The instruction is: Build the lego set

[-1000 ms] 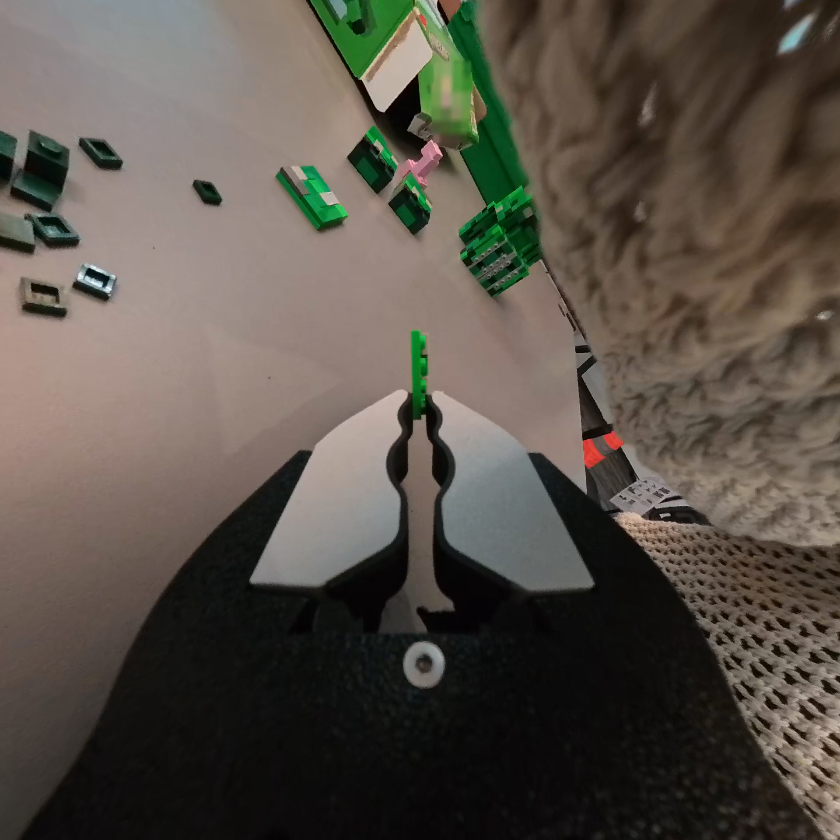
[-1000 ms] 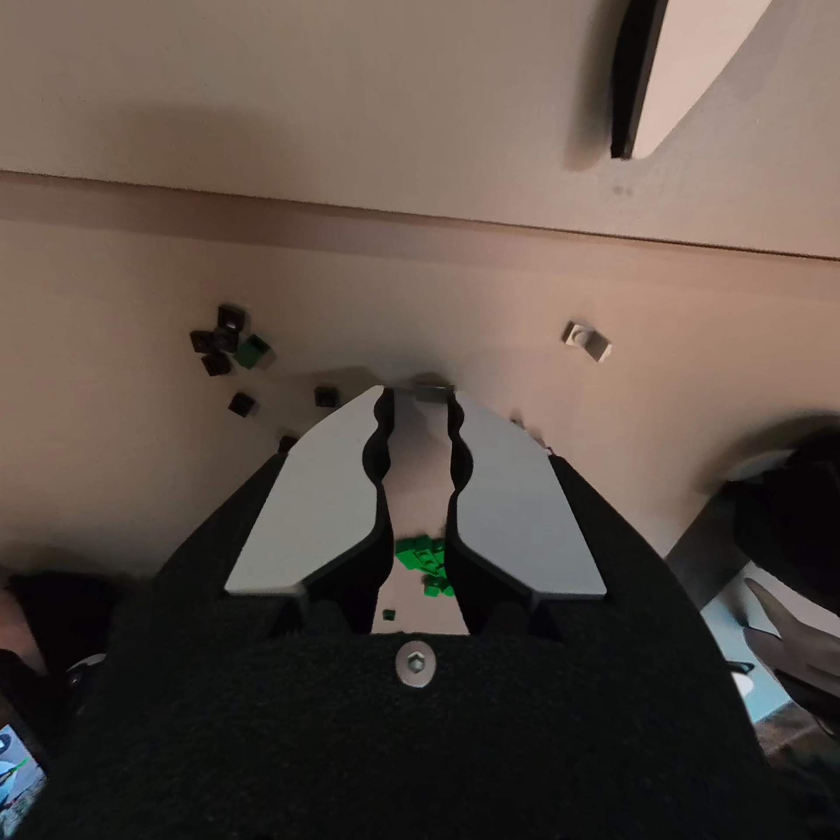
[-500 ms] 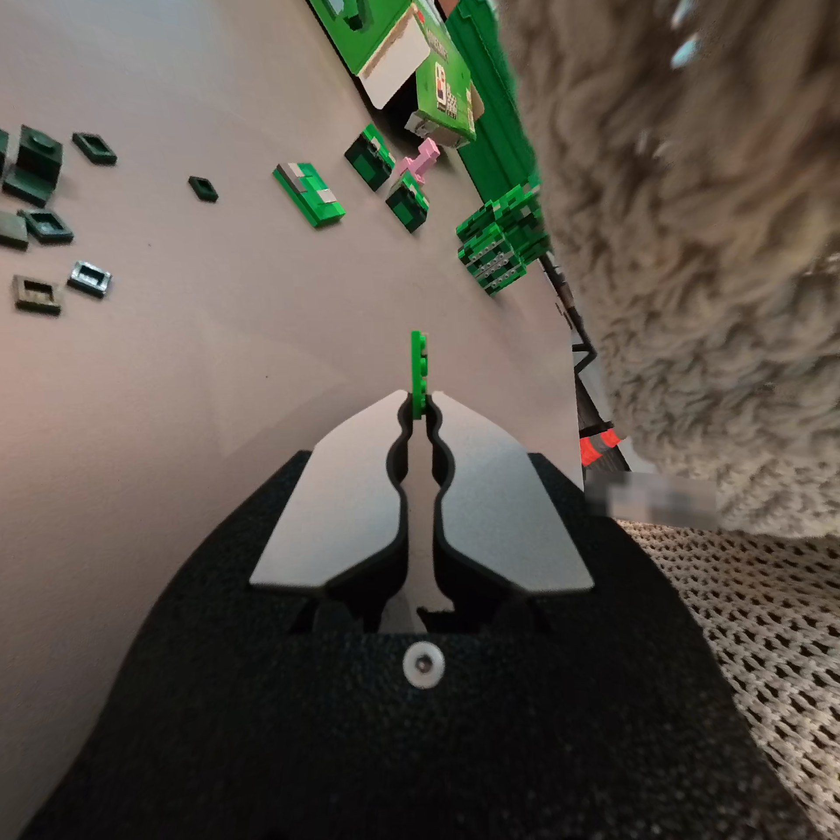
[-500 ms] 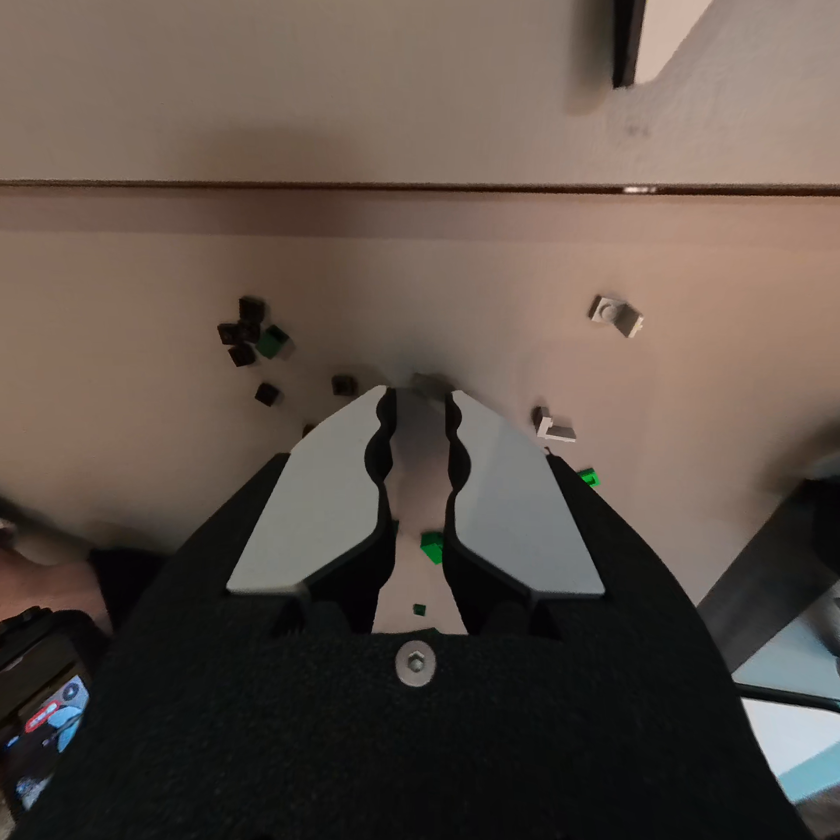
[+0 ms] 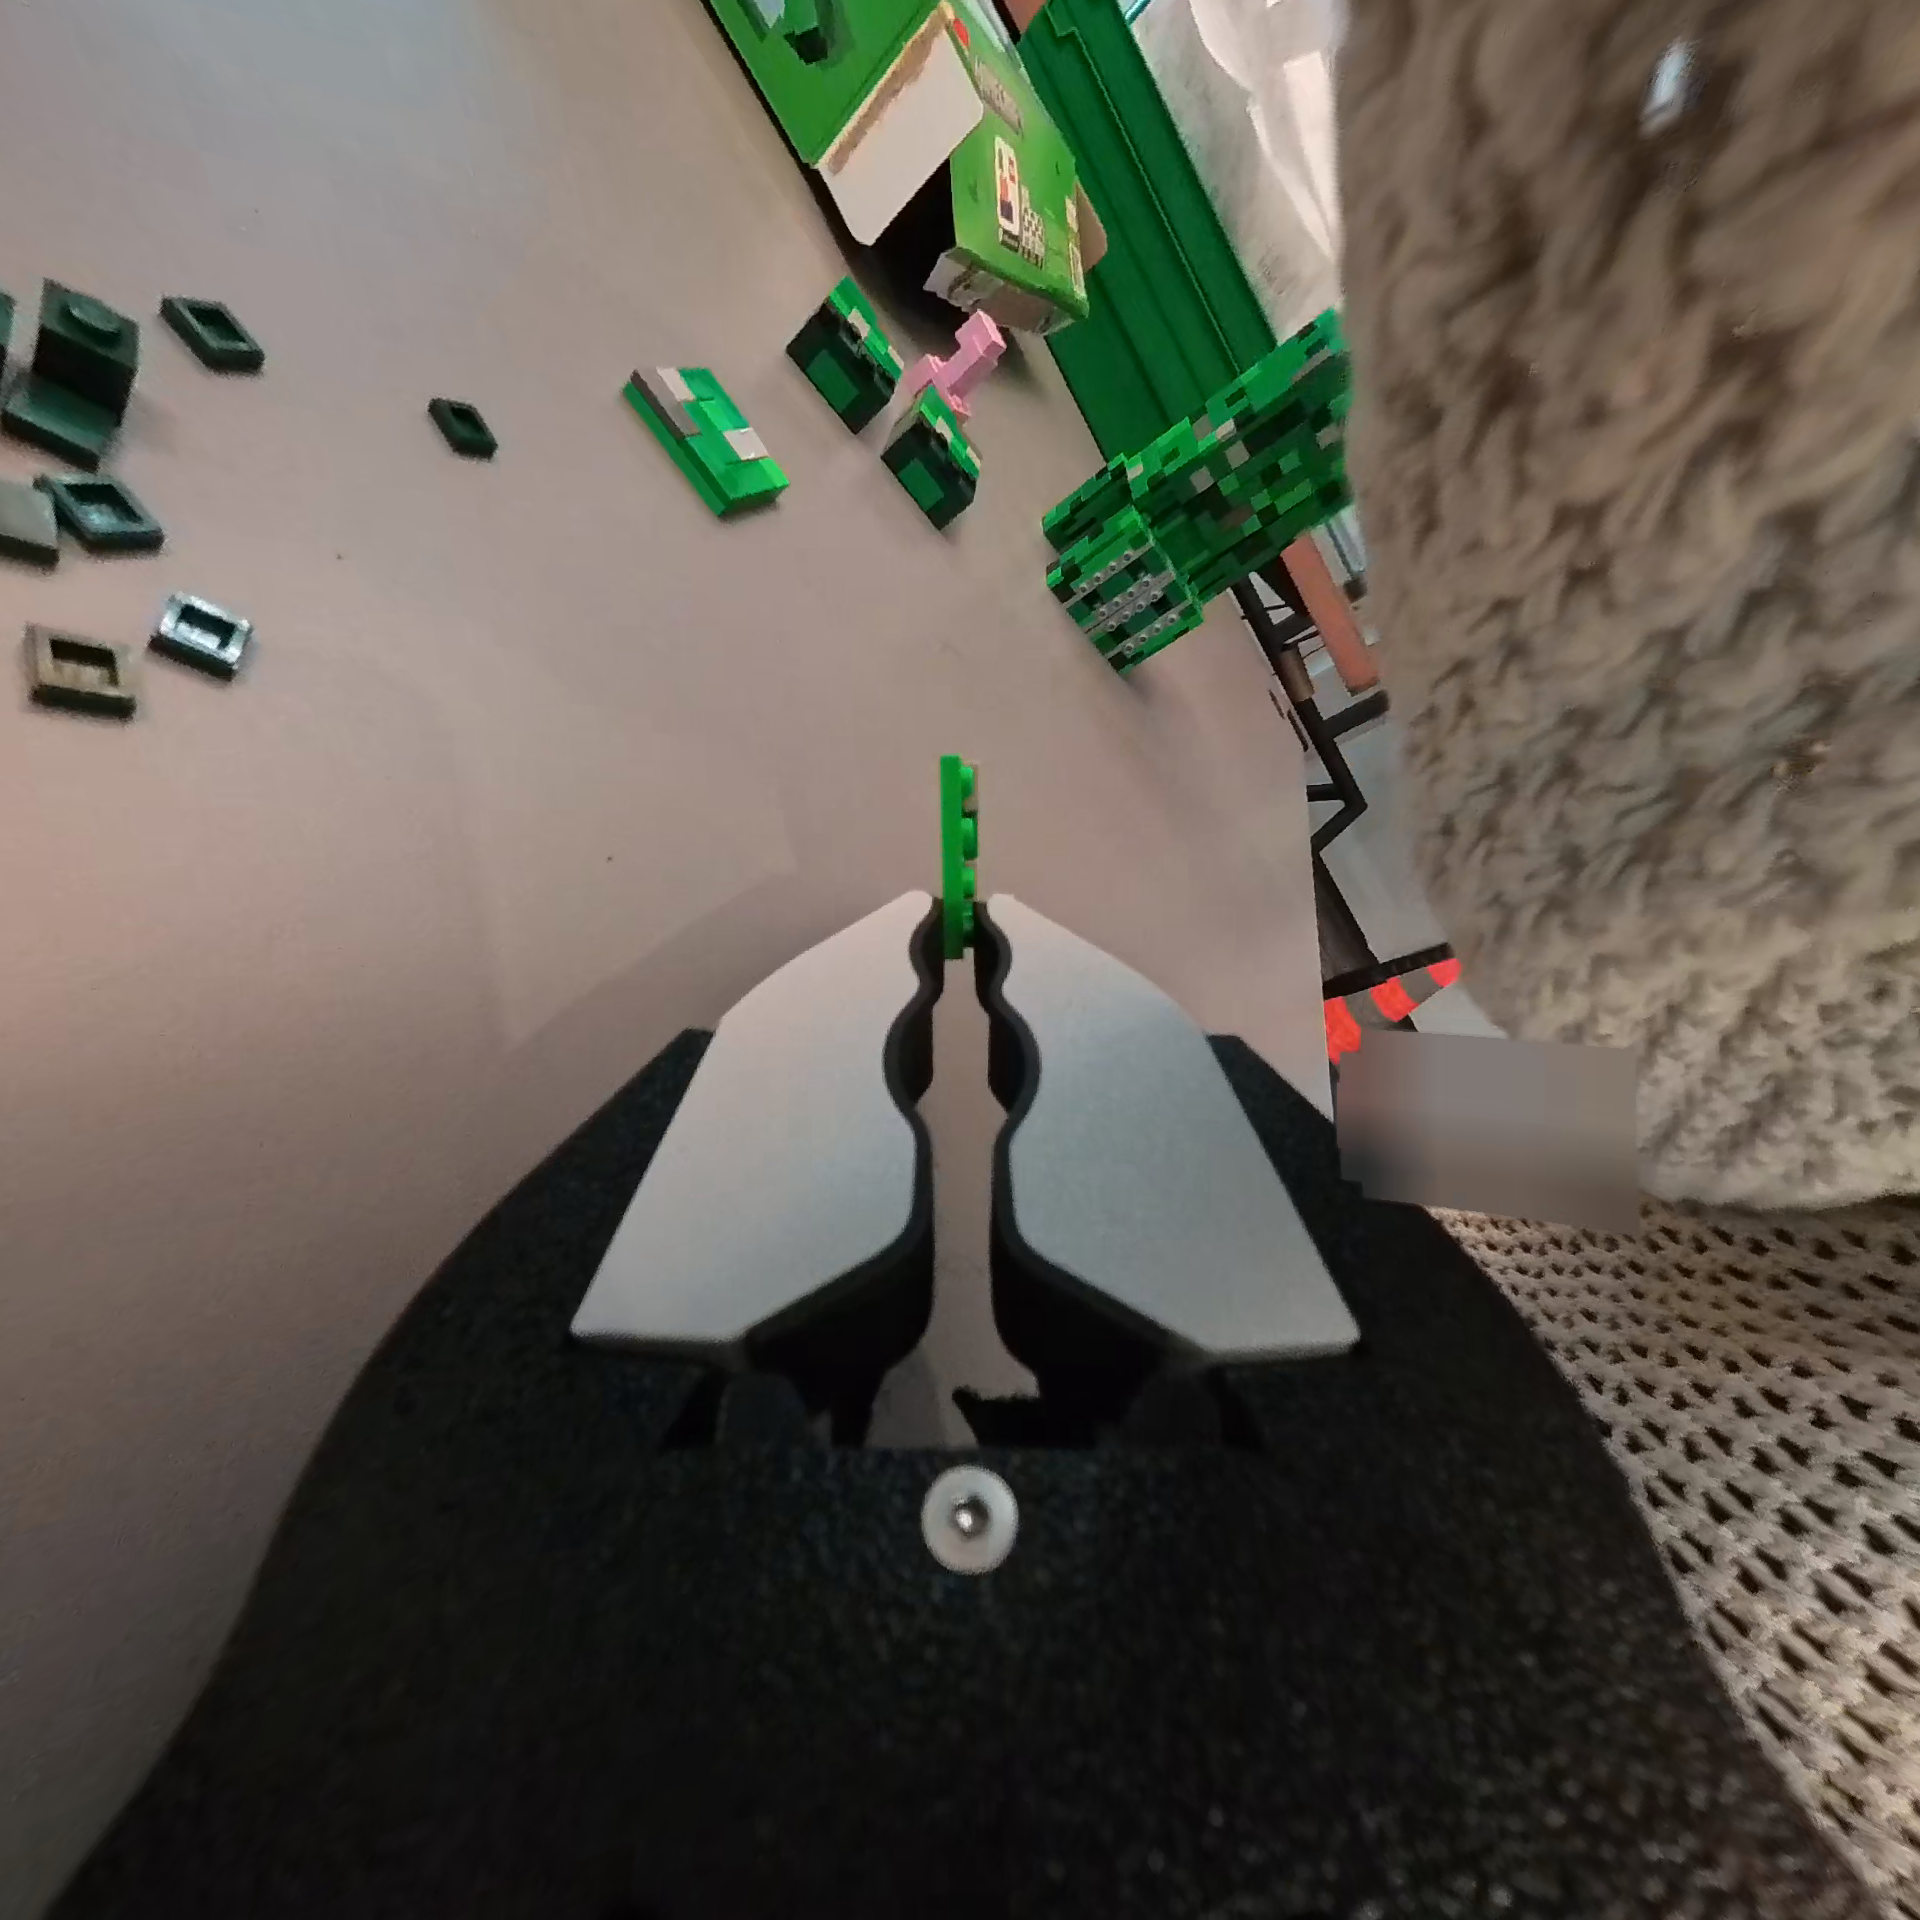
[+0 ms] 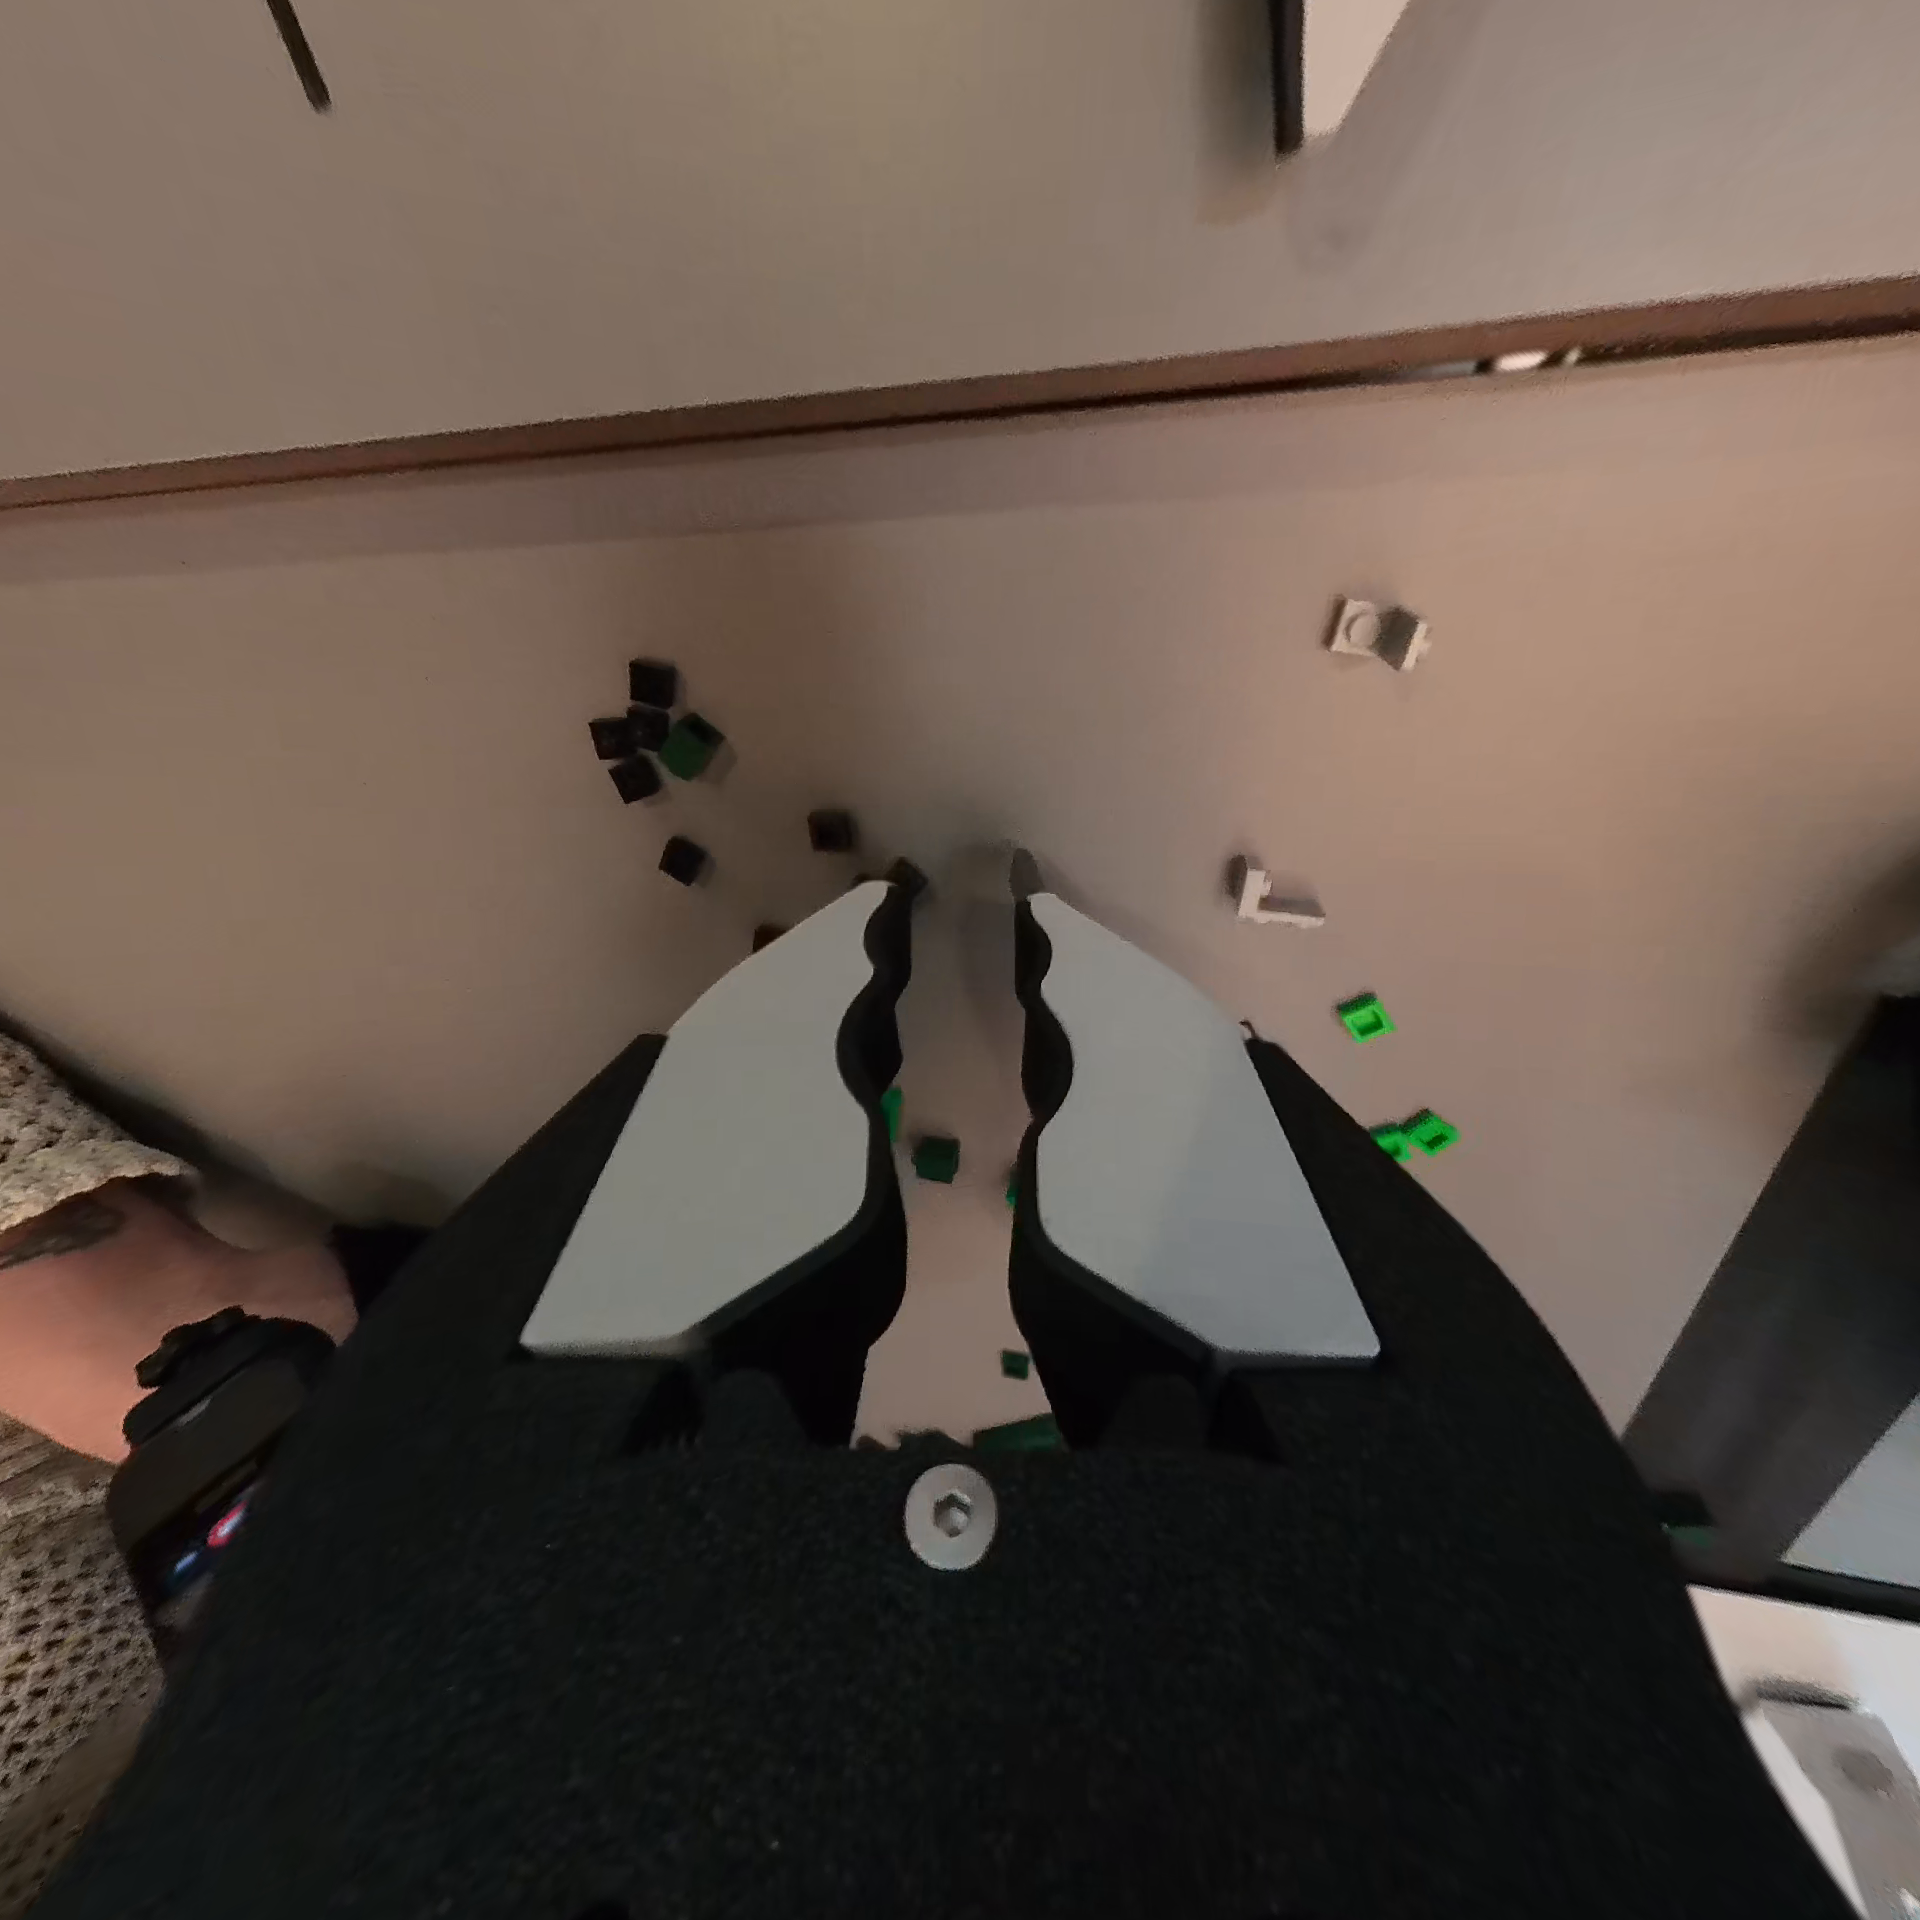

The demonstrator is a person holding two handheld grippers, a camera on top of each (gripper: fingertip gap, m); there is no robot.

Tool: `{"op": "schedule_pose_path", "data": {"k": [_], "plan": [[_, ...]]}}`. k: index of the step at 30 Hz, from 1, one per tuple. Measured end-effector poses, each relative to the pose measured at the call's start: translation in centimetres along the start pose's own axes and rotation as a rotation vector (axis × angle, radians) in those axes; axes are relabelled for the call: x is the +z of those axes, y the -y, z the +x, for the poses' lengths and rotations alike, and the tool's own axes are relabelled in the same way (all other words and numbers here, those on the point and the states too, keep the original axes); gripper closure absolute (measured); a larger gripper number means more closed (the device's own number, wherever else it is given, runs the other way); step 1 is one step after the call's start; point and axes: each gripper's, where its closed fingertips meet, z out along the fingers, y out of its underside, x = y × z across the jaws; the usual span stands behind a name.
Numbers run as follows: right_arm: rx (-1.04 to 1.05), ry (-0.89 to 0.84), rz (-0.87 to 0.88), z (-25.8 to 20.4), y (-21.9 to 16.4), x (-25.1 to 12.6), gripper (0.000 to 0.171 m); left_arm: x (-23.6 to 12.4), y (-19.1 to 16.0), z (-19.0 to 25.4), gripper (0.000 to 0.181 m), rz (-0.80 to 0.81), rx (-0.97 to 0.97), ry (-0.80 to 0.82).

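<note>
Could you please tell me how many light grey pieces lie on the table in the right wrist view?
2. One grey piece lies at the upper right; the other lies just right of the right gripper tips. More may be hidden behind the gripper.

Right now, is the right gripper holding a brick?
No, the right gripper is open and empty above the table.
</note>
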Motion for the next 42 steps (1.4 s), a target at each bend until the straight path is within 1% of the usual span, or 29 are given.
{"op": "schedule_pose_path", "data": {"k": [5,13,16,20,25,30,34,37,42], "plan": [[0.028,-0.007,0.002,0.8,-1.1,-0.3,0.153,0.0,0.0,0.0,0.177,-0.002,0.0,-0.001],[0.1,-0.024,0.019,3.0,-2.3,0.4,0.154,0.0,-0.1,0.0,0.177,-0.005,-0.004,-0.005],[0.104,-0.06,-0.011,4.0,-3.2,1.0,0.151,0.0,-0.1,0.0,0.177,-0.006,-0.004,-0.006],[0.1,-0.098,0.033,4.7,-2.9,0.6,0.146,0.0,-0.1,0.1,0.177,-0.007,-0.003,-0.006],[0.107,-0.118,0.031,5.1,-3.0,0.7,0.143,0.0,-0.1,0.1,0.177,-0.011,-0.003,-0.009],[0.037,-0.132,0.015,5.0,-2.9,1.2,0.146,0.0,-0.1,0.1,0.177,-0.01,-0.006,-0.01],[0.029,-0.149,0.013,5.0,-2.8,1.3,0.147,0.0,-0.1,0.1,0.177,-0.01,-0.007,-0.011],[0.021,-0.166,0.009,5.1,-2.9,1.3,0.155,0.0,-0.1,0.1,0.177,-0.01,-0.007,-0.011],[0.001,-0.181,0.029,5.1,-2.9,1.3,0.155,0.0,-0.2,0.1,0.177,-0.012,-0.005,-0.01]]}}
